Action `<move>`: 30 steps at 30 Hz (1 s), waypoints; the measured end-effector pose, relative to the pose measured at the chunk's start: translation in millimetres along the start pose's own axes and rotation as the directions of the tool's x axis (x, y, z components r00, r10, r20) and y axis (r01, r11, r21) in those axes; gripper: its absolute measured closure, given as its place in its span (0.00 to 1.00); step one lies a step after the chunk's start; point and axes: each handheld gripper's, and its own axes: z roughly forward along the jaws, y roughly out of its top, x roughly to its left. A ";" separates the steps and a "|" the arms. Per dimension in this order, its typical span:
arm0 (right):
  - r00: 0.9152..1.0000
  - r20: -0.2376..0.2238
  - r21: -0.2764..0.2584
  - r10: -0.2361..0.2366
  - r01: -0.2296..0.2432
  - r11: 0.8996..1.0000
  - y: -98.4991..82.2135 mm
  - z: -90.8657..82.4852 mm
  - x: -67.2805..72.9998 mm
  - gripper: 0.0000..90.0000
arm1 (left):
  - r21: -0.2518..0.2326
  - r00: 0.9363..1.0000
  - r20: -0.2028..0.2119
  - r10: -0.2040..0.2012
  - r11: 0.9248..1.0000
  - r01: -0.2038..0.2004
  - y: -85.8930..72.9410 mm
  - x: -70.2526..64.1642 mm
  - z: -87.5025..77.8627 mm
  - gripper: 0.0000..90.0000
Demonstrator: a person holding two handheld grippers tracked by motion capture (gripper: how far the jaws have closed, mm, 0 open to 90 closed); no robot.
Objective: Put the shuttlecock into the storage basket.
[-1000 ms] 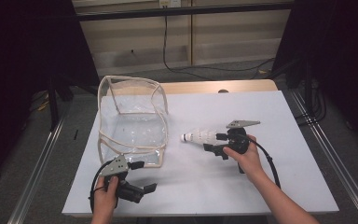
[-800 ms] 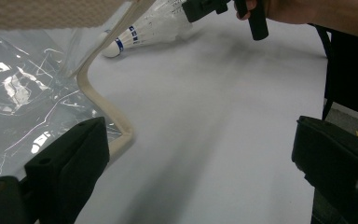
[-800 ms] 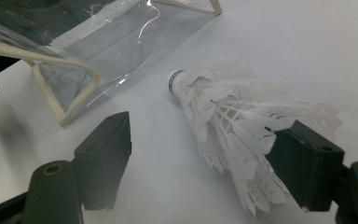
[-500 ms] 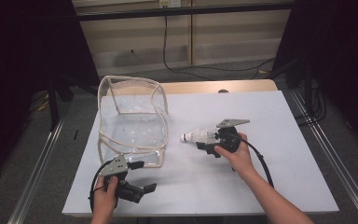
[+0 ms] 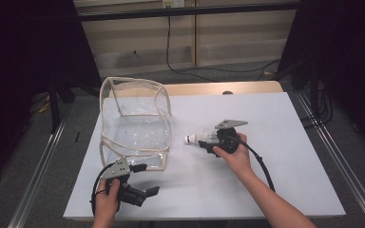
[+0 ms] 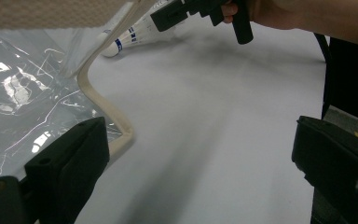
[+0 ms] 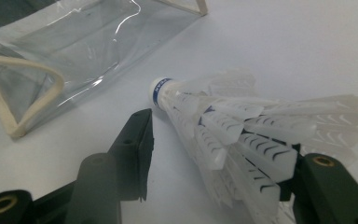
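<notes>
- Right gripper (image 5: pixel 208 141): jaws just closing around the shuttlecock (image 7: pixel 223 126), left pad not touching yet.
- Left gripper (image 5: pixel 145 183): jaws spread, empty, beside the clear bag (image 5: pixel 135 123).

White-topped bench (image 5: pixel 285 142) w/ wood edge at the back, on grey floor (image 5: pixel 24 156). Pale panelled wall (image 5: pixel 237 42) behind, black cable (image 5: pixel 168 47) hanging down it. Dark curtains (image 5: pixel 24 47) both sides.

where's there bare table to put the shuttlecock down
Widest free patch: the white table right of the right gripper, out to its right edge. Also free: the strip between the two hands in front. Crowded: the left, where the clear bag sits with the left gripper before it.
</notes>
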 end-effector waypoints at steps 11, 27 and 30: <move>1.000 0.024 0.025 0.010 -0.010 1.000 -4.1 9.6 0.0 0.76 | 0.002 1.000 0.001 0.000 1.000 0.000 -0.3 0.5 -0.1 0.05; 1.000 0.007 0.054 0.004 -0.005 0.999 -1.8 7.4 -1.3 0.93 | -0.003 1.000 -0.001 0.000 1.000 0.000 -0.2 0.7 -1.1 0.05; 1.000 -0.002 0.048 0.002 -0.002 0.999 -0.3 4.4 -1.8 0.95 | 0.004 1.000 -0.002 0.004 1.000 -0.004 0.0 0.7 -1.3 0.05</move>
